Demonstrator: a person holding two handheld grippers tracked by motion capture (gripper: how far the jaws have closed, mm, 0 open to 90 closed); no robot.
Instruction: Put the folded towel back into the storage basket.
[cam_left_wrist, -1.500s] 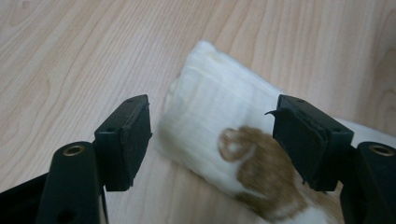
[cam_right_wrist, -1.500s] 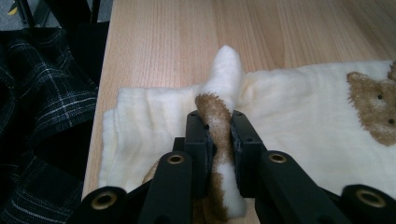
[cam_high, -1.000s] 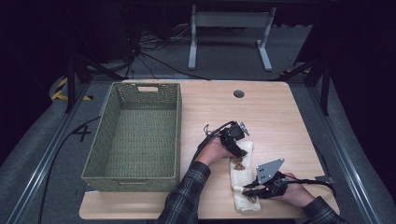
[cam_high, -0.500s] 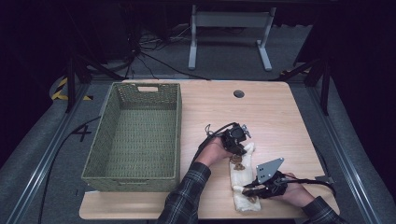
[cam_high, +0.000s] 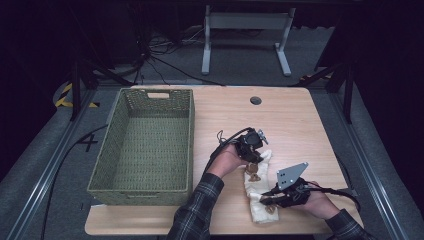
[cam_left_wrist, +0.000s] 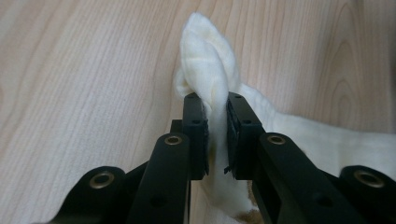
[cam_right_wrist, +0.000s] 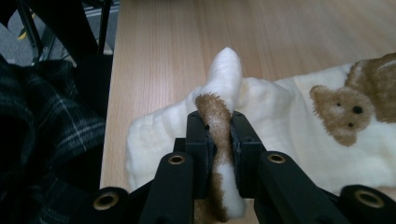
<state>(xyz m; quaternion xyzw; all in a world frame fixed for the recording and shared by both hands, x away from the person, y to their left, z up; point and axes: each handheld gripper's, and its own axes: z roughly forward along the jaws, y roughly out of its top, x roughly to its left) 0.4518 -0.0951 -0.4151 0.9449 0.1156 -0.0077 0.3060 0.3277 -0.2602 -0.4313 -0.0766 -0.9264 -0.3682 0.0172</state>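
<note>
Cloth lies on worktop, long axis running between 2 clamps: left hand-held gripper just closed onto far end, right hand-held gripper clenched on near end. Basket lies left.

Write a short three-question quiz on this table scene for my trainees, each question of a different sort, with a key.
1. True or false: the left tongs are shut on a fold of the cream cloth.
2. Which printed figure shows on the cloth beside the right tongs? A) a bear B) a star C) a fish
3. Fill in: in the high view, the green woven basket stands to the ____ of the cloth on the wooden table.

Key
1. True: both pads pinch a raised fold.
2. A: a brown bear face; these tongs also grip a fold of the cloth.
3. Left.
</note>
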